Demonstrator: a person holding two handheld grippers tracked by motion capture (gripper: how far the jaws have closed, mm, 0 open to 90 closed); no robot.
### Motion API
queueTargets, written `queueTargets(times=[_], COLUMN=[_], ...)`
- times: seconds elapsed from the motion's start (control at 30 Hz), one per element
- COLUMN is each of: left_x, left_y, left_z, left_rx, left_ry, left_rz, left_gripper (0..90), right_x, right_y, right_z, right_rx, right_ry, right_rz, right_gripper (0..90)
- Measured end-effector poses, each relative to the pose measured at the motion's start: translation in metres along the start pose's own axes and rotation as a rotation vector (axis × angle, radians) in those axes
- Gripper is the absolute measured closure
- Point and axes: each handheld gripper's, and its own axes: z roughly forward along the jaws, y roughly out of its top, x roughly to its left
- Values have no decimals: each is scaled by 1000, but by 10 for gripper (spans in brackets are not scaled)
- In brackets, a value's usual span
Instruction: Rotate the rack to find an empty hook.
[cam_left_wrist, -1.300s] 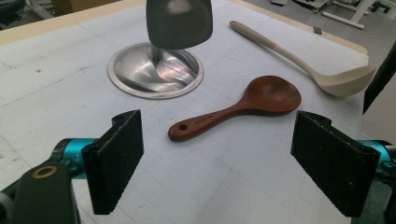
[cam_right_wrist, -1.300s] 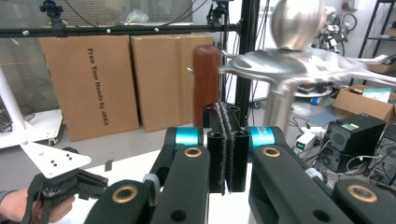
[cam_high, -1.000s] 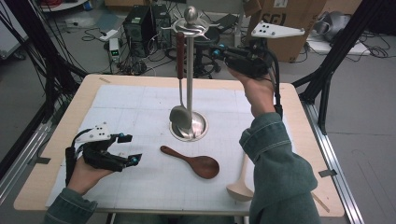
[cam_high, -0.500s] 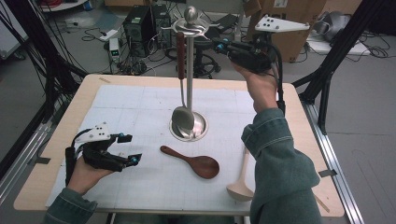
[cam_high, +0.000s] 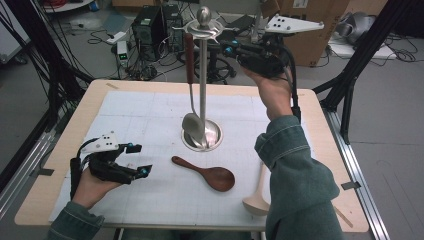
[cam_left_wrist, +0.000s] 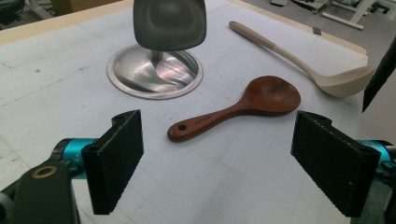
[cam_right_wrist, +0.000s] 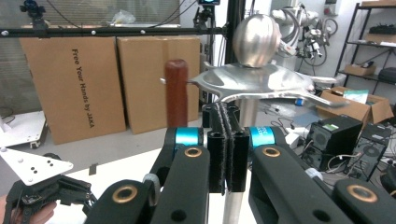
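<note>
Beside the right gripper's (cam_right_wrist: 227, 154) pressed-together, empty jaws hangs the ladle (cam_right_wrist: 177, 93).

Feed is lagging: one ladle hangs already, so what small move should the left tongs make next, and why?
Probably ease the left tongs forward onto the brown wooden spoon: their jaws stand open, aimed at its handle, and it lies flat on the mat.

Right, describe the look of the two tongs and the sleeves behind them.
Both the left tongs and the right tongs are black, with turquoise rings by the jaws, brass-coloured pivots and rough black pads. Each carries a grey three-cornered plate with small holes and trails a black cable. The sleeves are blue-green denim.
</note>
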Motion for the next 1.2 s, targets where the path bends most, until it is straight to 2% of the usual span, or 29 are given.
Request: queueTargets(times=[0.77,1.03,1.2], left_x=[0,0,0], left_y=[0,0,0], left_z=[0,0,-1], left_rx=[2,2,1], left_ry=[3,8,8], left_rz=[-4,-3,-3], left_gripper=[176,176,176], right_x=[22,24,23], right_y=[8,8,9], right_z=[29,35,32], right_rx=[11,9,11], right_ry=[20,17,29], right_rz=[-38,-39,-40], right_gripper=[898,897,897])
